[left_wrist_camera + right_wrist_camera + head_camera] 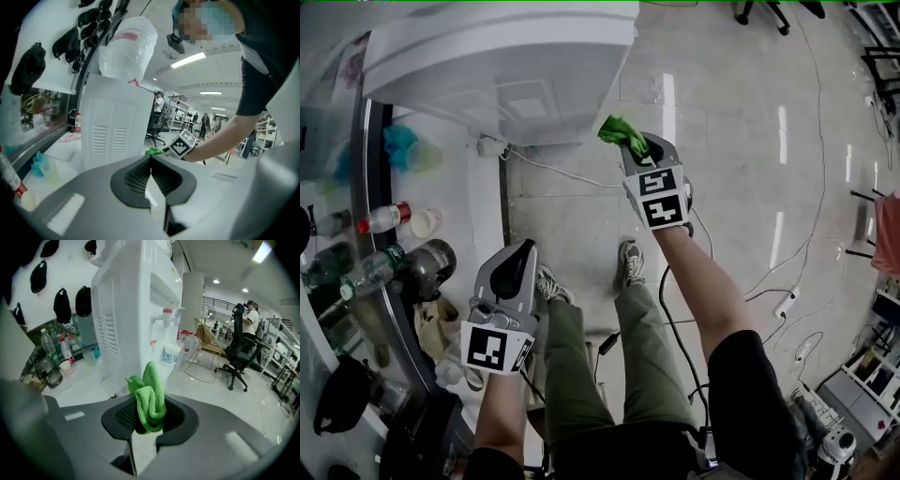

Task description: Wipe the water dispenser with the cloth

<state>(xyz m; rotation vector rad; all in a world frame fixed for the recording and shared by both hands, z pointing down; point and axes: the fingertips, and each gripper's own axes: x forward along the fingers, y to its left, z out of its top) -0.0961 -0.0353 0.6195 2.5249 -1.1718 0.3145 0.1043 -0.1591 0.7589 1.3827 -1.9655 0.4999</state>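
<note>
Green cloth (149, 401) soft, light, likely floppy; your right hand-held gripper (150, 420) clamps its bunched middle; your left hand-held gripper (151, 177) closed, empty.

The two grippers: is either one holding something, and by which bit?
The right gripper pinches the green cloth by one bunched end; the left gripper holds nothing.

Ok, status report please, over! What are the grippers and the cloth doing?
Right gripper shut on green cloth. Left gripper shut, empty. Cloth not touching water dispenser. Nothing seen in the way.
</note>
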